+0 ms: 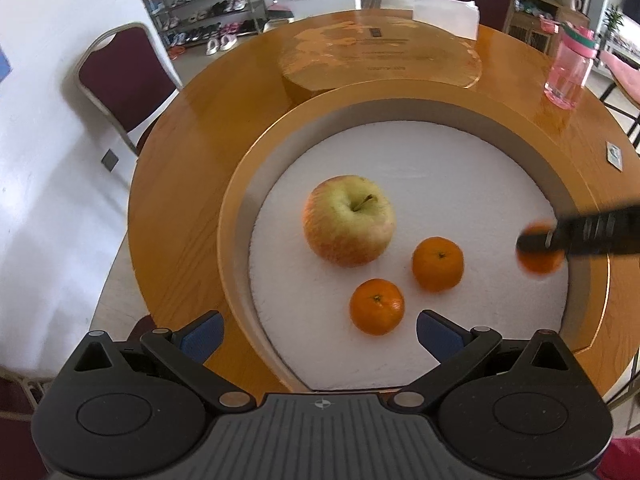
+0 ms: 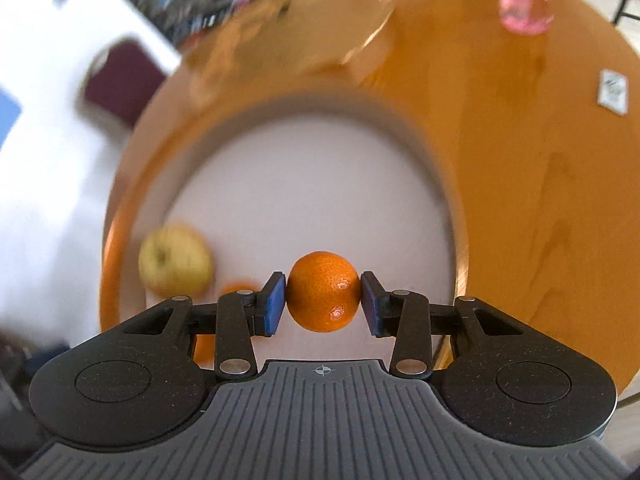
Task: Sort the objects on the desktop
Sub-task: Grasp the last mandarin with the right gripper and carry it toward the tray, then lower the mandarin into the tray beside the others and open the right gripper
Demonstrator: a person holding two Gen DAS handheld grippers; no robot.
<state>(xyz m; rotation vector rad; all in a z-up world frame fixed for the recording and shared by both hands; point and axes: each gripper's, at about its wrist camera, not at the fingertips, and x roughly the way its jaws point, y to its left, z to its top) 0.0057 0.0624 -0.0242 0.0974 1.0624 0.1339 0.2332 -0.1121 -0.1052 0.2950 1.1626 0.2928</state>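
A round wooden tray (image 1: 232, 216) with a white floor holds a yellow-red apple (image 1: 349, 220) and two mandarins (image 1: 438, 264) (image 1: 377, 306). My left gripper (image 1: 318, 340) is open and empty, above the tray's near edge, just short of the nearer mandarin. My right gripper (image 2: 323, 302) is shut on a third mandarin (image 2: 323, 297) and holds it above the tray's white floor (image 2: 304, 184). In the left wrist view this held mandarin (image 1: 538, 262) shows blurred at the tray's right side. The apple (image 2: 175, 260) lies left of it.
The tray sits on a round wooden table (image 1: 188, 128). A pink water bottle (image 1: 570, 68) stands at the far right. A white folded cloth (image 1: 446, 12) lies at the back. A small card (image 1: 614, 156) lies at the right. Maroon chairs (image 1: 120, 76) surround the table.
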